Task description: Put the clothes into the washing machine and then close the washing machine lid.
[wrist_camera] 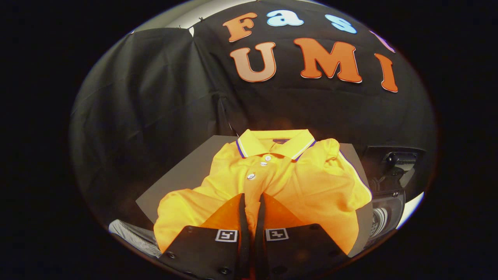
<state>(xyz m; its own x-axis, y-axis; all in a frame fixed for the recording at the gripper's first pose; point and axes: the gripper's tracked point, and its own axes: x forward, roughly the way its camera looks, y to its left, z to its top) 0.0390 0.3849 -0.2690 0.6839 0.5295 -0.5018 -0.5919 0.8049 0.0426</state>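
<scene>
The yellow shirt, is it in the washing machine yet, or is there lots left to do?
Not yet. The yellow shirt lies on a grey board, outside the washing machine seen off to the right. In hand: the gripper has its jaws closed to a narrow gap, pinching a fold of the shirt's front. Left to do: lift the shirt, drop it into the machine, then close the lid.

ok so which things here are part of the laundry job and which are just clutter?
Job:
- yellow polo shirt, a fold pinched between the fingers
- gripper, fingers nearly closed on the fabric
- washing machine, dark, beyond the shirt's far sleeve, lid apparently open

Lying about:
- grey board under the shirt
- striped grey cloth beside the near sleeve
</scene>
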